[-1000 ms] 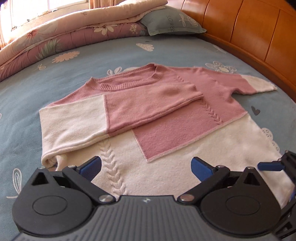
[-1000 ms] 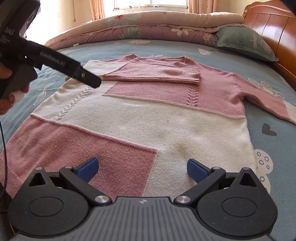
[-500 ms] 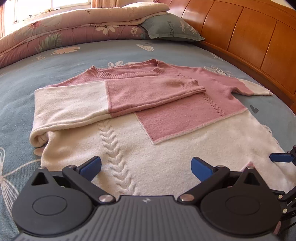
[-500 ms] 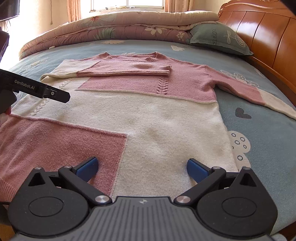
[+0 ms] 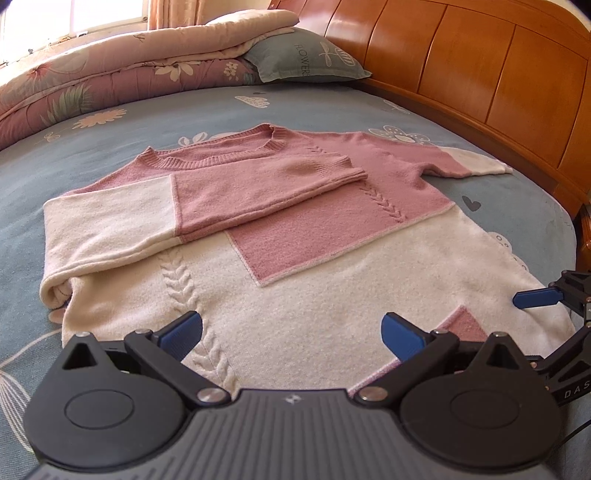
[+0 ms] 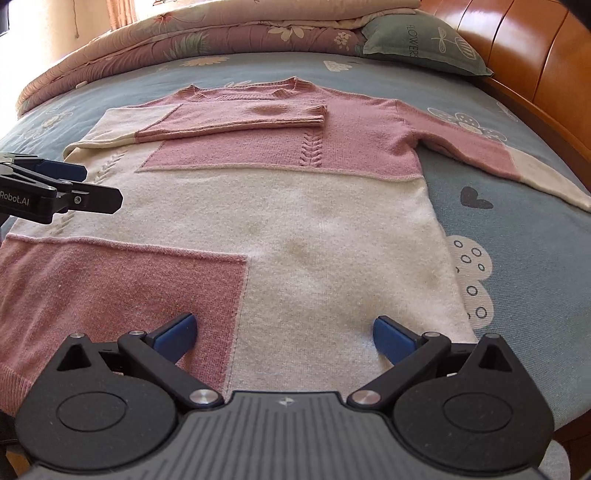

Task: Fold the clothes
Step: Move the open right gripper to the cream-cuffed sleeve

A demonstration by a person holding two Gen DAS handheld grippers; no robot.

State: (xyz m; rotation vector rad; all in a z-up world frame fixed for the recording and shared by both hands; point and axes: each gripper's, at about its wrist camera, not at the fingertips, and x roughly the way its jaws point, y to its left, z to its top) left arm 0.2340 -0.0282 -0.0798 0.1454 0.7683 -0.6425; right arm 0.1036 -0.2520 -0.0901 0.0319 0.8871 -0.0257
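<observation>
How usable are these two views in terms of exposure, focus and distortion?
Left wrist view: window blown out at top left, sweater sharp, headboard bowed by fisheye. Right wrist view: top-left corner overexposed, sweater evenly lit, bed edges curved, the open right tongs crisp.

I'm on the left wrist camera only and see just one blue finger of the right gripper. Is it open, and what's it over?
Observer: The right gripper is open, its fingers wide apart over the sweater's near hem.
Operator: What's the fabric there?
Observer: A large pink panel fills the hem's left part; your view catches only its corner.
Operator: Any marks on the cream part?
Observer: Faint yellowish spots sit mid-body.
</observation>
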